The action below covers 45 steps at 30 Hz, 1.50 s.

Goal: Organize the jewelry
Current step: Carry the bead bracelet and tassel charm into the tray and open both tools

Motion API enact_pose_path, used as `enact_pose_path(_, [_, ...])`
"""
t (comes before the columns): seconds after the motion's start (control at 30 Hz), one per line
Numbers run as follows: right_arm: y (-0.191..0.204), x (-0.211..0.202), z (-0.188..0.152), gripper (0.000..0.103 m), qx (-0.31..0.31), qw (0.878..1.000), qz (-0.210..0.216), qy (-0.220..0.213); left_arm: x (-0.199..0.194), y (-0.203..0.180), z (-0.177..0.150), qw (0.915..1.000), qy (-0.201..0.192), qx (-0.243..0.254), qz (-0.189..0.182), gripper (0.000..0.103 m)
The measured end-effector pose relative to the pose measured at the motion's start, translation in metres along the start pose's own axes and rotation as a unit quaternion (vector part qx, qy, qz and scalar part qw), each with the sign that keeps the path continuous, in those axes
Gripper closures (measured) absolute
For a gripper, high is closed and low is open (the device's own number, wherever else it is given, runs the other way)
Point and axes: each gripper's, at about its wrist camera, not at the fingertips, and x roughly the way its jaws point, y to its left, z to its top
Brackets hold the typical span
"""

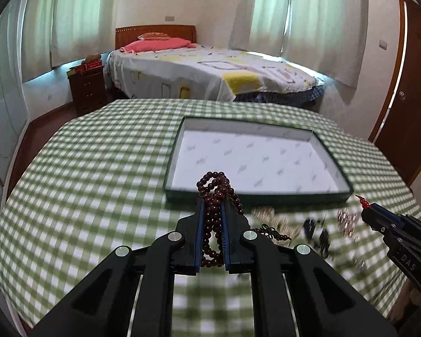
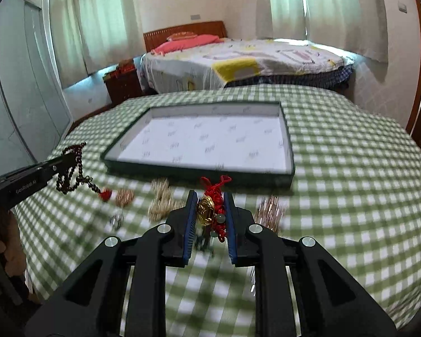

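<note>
My left gripper [image 1: 212, 205] is shut on a dark red bead necklace [image 1: 214, 193], whose loops bunch between the blue pads and hang below. From the right wrist view, the same left gripper [image 2: 70, 158] carries the bead necklace [image 2: 70, 174] with a red tassel [image 2: 105, 194] trailing. My right gripper [image 2: 210, 198] is shut on a gold pendant on a red knotted cord [image 2: 207, 210]. Both grippers hover over the near side of a shallow dark green box [image 1: 294, 196] with white patterned lining, also seen as the box [image 2: 290, 151]. The right gripper [image 1: 365, 206] shows a red cord tip.
Several blurred jewelry pieces lie on the green checked tablecloth [image 1: 98, 168]: gold chains [image 2: 161, 202], a shiny bracelet [image 2: 270, 212], a dark piece [image 1: 317, 233]. A bed [image 1: 210, 70], a nightstand [image 1: 88, 84] and a door [image 1: 409, 98] stand behind. A hand [image 2: 5, 241] holds the left gripper.
</note>
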Motion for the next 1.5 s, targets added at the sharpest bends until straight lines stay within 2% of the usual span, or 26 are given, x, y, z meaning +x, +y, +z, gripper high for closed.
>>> enact_pose_path(0.3, [-0.016,0.038,0.056,0.084,0.001,1.0,-0.007,-0.024,0.043,-0.007,0.05,0.9997,-0.022,0.009,-0.004,0.091])
enact_pose_path(0.47, [-0.026,0.07,0.071,0.084,0.002,1.0,-0.018,-0.014,0.078,-0.006,0.069,0.9997,-0.021,0.014,0.0,0.091])
enact_pose_path(0.63, [-0.042,0.113,0.061,0.084,0.013,0.999,-0.03,0.042,0.126,0.004,0.06,0.9994,0.033,0.006,-0.002,0.091])
enact_pose_path(0.83, [-0.049,0.137,0.047,0.084,0.023,0.995,-0.038,0.085,0.15,0.01,0.04,0.9973,0.073,0.006,0.009,0.091])
enact_pose_path(1.03, [-0.051,0.146,0.045,0.084,0.021,0.993,-0.053,0.108,0.156,0.014,0.031,0.9955,0.093,0.002,0.014,0.091])
enact_pose_path(1.23, [-0.054,0.15,0.044,0.082,0.025,0.991,-0.057,0.116,0.157,0.011,0.029,0.9953,0.096,0.006,0.017,0.089])
enact_pose_path(1.33, [-0.052,0.149,0.044,0.076,0.023,0.992,-0.053,0.116,0.16,0.008,0.03,0.9951,0.097,0.012,0.016,0.085])
enact_pose_path(1.4, [-0.049,0.149,0.046,0.059,0.02,0.992,-0.052,0.112,0.161,0.003,0.029,0.9951,0.096,0.023,0.01,0.075])
enact_pose_path(1.5, [-0.051,0.148,0.047,0.056,0.022,0.992,-0.048,0.112,0.162,-0.005,0.028,0.9947,0.096,0.037,0.006,0.061])
